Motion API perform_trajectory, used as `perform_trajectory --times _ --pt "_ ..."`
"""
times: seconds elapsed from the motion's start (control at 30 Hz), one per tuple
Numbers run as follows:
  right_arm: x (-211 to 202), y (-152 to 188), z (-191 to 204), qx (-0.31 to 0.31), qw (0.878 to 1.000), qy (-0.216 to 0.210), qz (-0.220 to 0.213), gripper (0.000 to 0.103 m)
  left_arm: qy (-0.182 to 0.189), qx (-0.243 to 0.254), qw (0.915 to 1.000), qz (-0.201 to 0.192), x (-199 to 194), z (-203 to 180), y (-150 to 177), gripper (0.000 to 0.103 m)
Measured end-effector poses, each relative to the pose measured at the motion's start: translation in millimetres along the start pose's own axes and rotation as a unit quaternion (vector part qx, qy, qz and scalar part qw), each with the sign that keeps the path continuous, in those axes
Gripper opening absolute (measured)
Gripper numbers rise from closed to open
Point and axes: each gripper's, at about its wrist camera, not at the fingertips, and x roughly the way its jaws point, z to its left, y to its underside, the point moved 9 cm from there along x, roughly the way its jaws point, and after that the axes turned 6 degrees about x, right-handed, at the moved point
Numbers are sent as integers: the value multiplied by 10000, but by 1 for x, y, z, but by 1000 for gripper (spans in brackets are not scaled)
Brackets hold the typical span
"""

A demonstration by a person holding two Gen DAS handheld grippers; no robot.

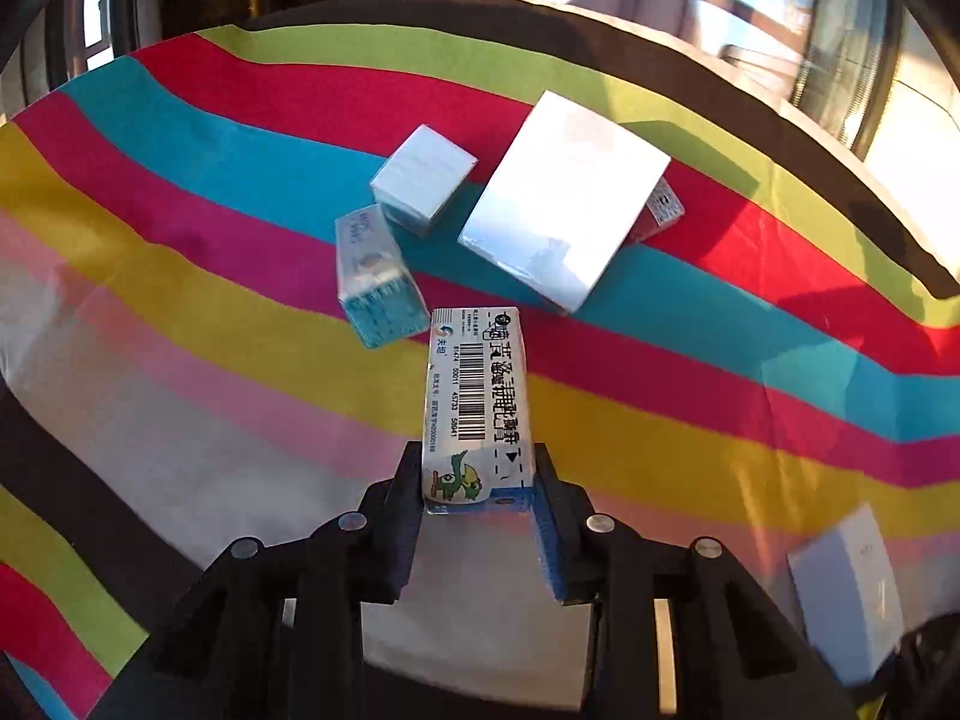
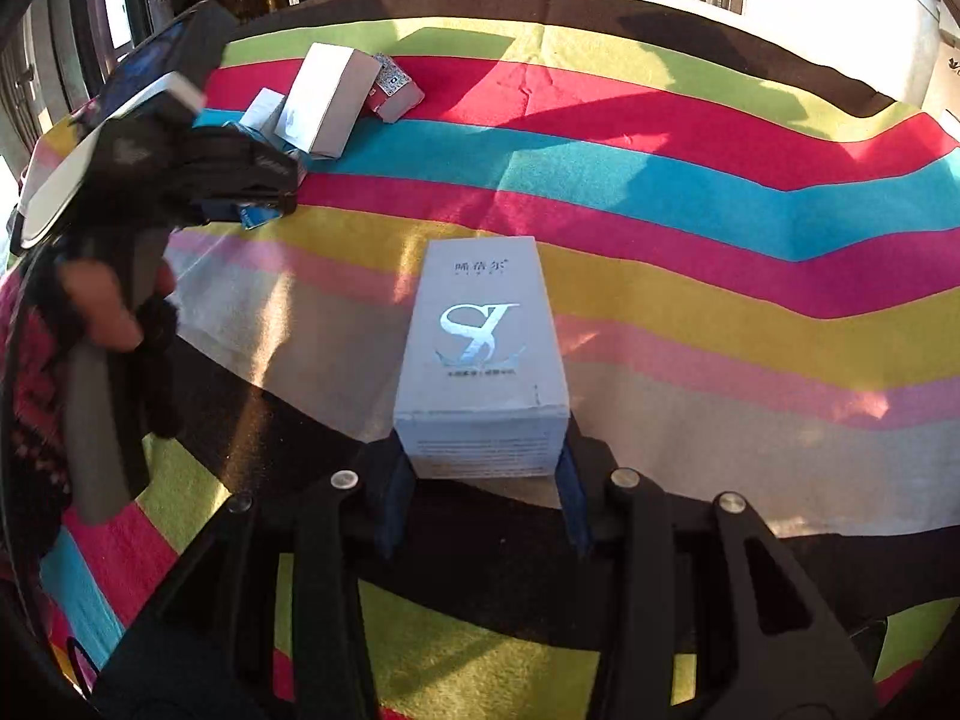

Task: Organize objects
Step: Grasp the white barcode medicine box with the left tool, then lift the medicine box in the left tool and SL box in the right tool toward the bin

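Boxes are partly gathered: a large white box (image 1: 564, 198) leans among three smaller cartons (image 1: 423, 177) in a loose, untidy pile on the striped cloth (image 1: 180, 324). The left gripper (image 1: 480, 480) clamps a barcoded carton (image 1: 477, 396) just short of that pile. The right gripper (image 2: 483, 474) grasps a grey box (image 2: 483, 354) well apart, so by my reading both remain to be placed.

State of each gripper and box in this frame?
left gripper: shut on barcode box
right gripper: shut on grey S-logo box
large white box: lying tilted atop a small red-and-white box
small white box: lying loose on cloth
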Motion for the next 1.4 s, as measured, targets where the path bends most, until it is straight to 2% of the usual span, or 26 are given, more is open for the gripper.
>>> perform_trajectory --times 0.07,0.17,0.23,0.3,0.37,0.4,0.43,0.5,0.57,0.6,0.63,0.8,0.9,1.1,1.23,1.4 --pt "0 0 1 -3 10000 7 1 46 271 376 9989 -43 -23 5 31 34" --pt "1 -1 2 -48 10000 56 6 47 384 896 9950 -195 -48 16 65 34" --pt "2 -1 3 -78 9999 83 7 47 422 1041 9935 -182 -54 23 70 35" --pt "3 -1 4 -96 9999 92 9 48 469 964 9941 -145 -51 26 65 38" --pt "3 -1 4 -102 9999 98 11 48 339 865 9956 -149 -42 34 62 53" --pt "3 -1 3 -99 9999 95 10 48 276 849 9960 -101 -40 35 61 67" --pt "3 -1 4 -104 9999 82 12 49 192 851 9962 -35 -32 30 54 75" --pt "4 -2 4 -114 9999 95 14 49 116 828 9965 -16 -27 33 50 77" --pt "4 -3 4 -115 9999 100 12 49 76 771 9970 -68 -29 35 50 68" --pt "4 -3 4 -121 9998 125 5 47 75 763 9969 -151 -32 36 50 44" --pt "3 -3 3 -121 9998 161 -3 46 29 741 9971 -197 -34 38 50 35" --pt "2 -1 3 -124 9998 158 -9 46 -60 587 9981 -197 -36 46 52 34" --pt "2 -1 3 -136 9998 168 -9 46 -146 658 9976 -185 -39 46 57 35" --pt "0 1 3 -108 9998 189 13 45 -101 545 9984 -125 -63 52 76 34" --pt "-19 18 10 233 9997 -21 43 45 -90 557 9982 -177 -83 58 93 35" --pt "-44 39 26 279 9994 -192 -57 45 -113 488 9985 -208 -96 70 110 35"
